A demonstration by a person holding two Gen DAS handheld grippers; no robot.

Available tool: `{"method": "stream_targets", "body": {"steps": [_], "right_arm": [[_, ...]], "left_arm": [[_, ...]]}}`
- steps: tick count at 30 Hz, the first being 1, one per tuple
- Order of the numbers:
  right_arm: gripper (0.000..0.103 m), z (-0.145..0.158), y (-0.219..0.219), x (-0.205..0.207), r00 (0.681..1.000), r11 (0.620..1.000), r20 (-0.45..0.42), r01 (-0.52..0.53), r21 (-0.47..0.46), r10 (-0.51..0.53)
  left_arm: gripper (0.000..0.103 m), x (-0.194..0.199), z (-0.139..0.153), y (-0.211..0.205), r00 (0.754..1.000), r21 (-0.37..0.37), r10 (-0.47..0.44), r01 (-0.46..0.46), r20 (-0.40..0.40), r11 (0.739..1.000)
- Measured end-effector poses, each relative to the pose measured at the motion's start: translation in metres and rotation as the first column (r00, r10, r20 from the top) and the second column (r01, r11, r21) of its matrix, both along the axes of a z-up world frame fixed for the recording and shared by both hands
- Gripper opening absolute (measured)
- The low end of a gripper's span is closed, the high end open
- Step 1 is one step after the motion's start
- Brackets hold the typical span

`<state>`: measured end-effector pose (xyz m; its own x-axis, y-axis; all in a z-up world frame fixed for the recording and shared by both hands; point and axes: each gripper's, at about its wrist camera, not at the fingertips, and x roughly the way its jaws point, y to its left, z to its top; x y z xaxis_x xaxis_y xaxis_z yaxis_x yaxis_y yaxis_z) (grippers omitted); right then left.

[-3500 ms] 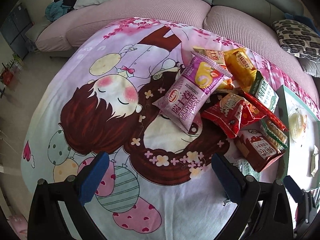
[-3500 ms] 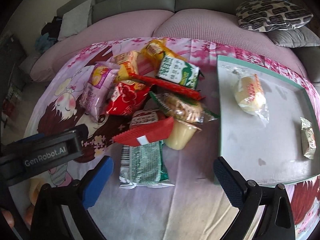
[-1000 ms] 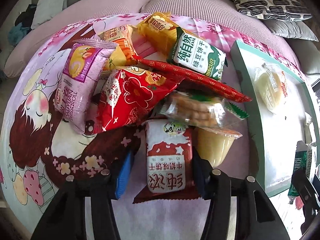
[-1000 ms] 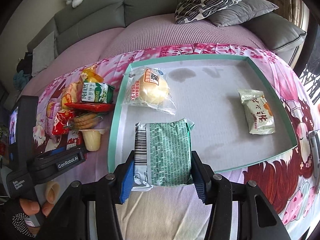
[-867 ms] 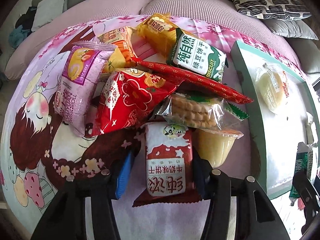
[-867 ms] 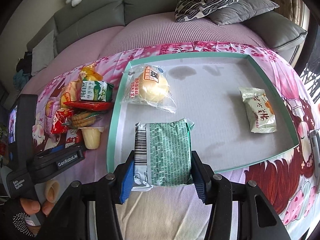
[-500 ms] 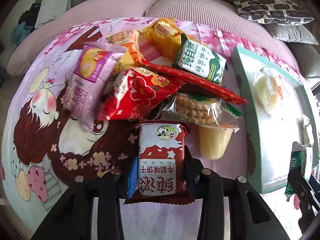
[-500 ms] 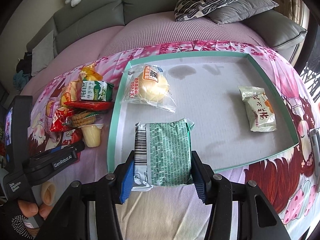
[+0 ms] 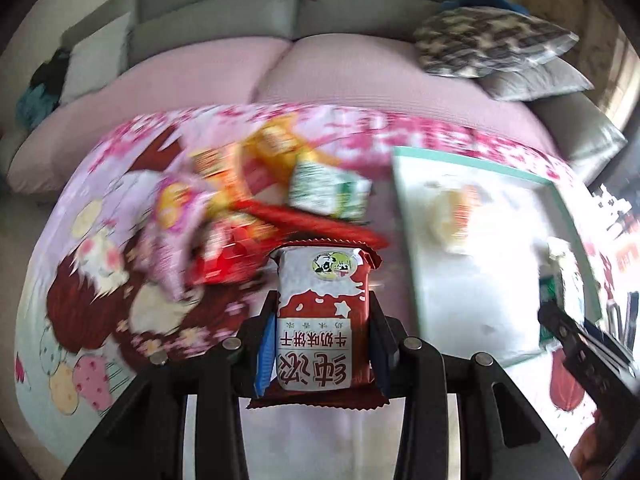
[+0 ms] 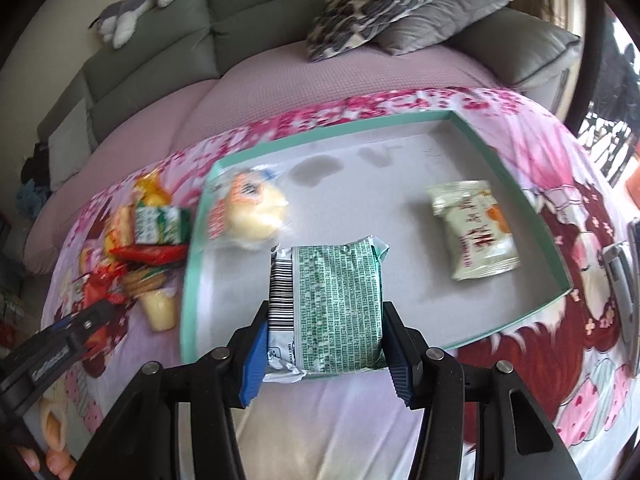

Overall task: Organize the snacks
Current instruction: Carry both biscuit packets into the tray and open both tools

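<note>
Both grippers carry a snack packet.

The left gripper [image 9: 322, 344] has its jaws closed on a red biscuit packet [image 9: 322, 320]; beyond its tips lies the blurred snack pile [image 9: 256, 200] on the cartoon-print cloth [image 9: 100, 280]. The right gripper [image 10: 324, 336] has its jaws closed on a green packet [image 10: 328, 304] over the near edge of the teal tray [image 10: 516, 184]; beyond it in the tray, a wrapped bun [image 10: 252, 208] lies ahead-left and a pale packet [image 10: 472, 232] ahead-right.

- A red-and-white biscuit packet [image 9: 323, 320] is showing a panda sticker.
- A green-and-white printed packet [image 10: 326, 308] is showing a black barcode.
- The tray [image 10: 532, 208] is showing a mint-green rim.
- The cloth [image 9: 96, 280] is showing a pink cartoon print.
</note>
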<state>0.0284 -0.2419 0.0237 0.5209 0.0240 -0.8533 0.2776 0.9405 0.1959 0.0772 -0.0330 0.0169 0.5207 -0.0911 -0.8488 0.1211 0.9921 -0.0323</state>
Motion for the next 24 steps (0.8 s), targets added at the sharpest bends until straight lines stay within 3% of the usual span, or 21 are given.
{"method": "stream_targets", "body": {"steps": [8,16,21,24], "right_arm": [[0.054,-0.004,-0.044,0.003,0.994,0.994,0.010,0.104,-0.012,-0.104],[0.055,-0.004,-0.049,0.010,0.995,0.996,0.036,0.092,-0.013,-0.091],[0.055,-0.005,-0.046,0.013,0.997,0.997,0.036,0.071,-0.024,-0.071],[0.055,-0.007,-0.046,0.013,0.997,0.998,0.029,0.068,-0.018,-0.068]], "left_arm": [[0.041,-0.005,-0.005,-0.079,0.981,-0.013,-0.196,0.196,0.011,0.980],[0.041,-0.001,-0.022,-0.107,0.971,-0.004,-0.239,0.239,-0.021,0.971],[0.059,-0.002,-0.019,-0.104,0.971,-0.010,-0.237,0.237,-0.014,0.971],[0.060,-0.003,-0.016,-0.099,0.973,-0.010,-0.229,0.229,-0.014,0.973]]}}
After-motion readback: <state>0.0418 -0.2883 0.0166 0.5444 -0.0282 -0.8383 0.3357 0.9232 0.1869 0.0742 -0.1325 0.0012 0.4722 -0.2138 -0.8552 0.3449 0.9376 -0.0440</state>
